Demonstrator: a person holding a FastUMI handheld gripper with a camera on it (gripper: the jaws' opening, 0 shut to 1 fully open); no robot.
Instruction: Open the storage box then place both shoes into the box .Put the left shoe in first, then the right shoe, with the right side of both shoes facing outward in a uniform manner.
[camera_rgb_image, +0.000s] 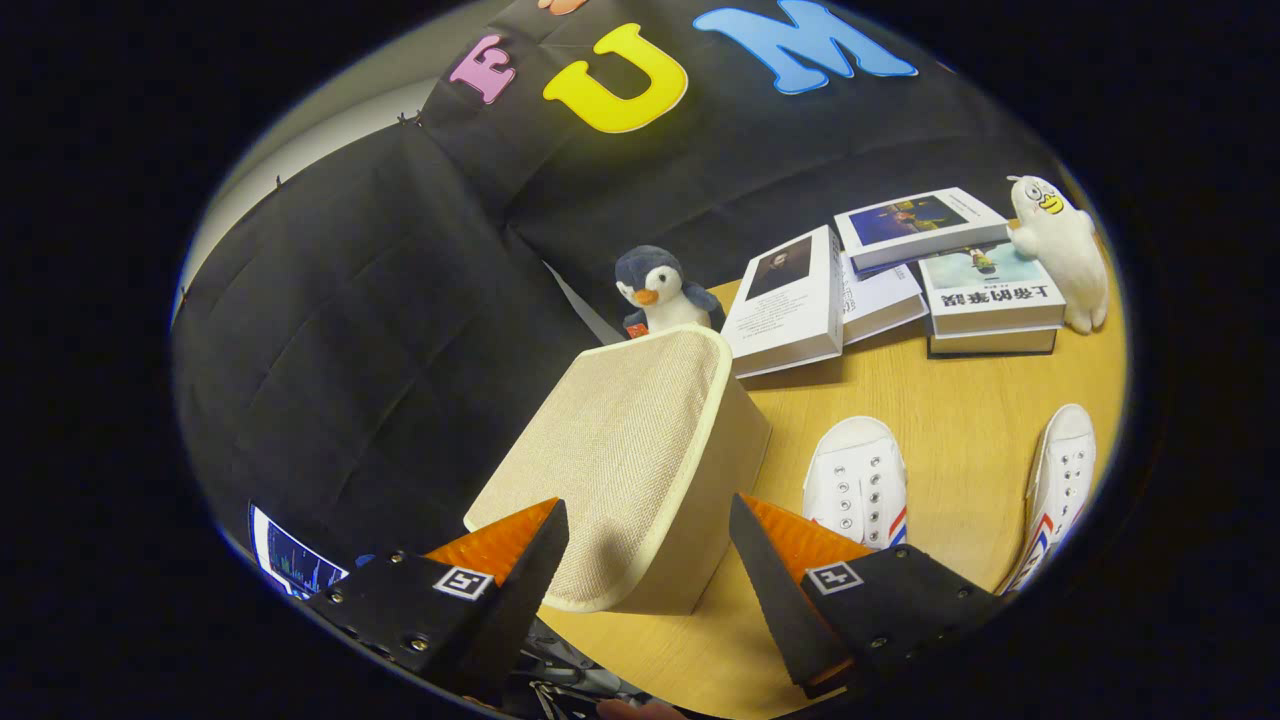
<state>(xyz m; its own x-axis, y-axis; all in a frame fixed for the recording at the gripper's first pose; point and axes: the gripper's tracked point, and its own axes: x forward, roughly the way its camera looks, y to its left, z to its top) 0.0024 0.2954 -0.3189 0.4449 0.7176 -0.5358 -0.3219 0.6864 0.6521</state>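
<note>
Tabletop: storage box (640, 450) between open gripper (648, 525)

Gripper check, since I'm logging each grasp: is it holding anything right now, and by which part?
Nothing is held. The gripper is open, its fingers spread to either side of the closed storage box's near corner, not pressing on it.

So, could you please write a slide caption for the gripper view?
Open gripper poised at the closed beige storage box, two white shoes waiting beside it on the wooden table.

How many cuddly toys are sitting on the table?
2. A penguin toy stands behind the beige storage box, beside the books. A white toy leans at the far end of the books. The box could hide others.
</note>
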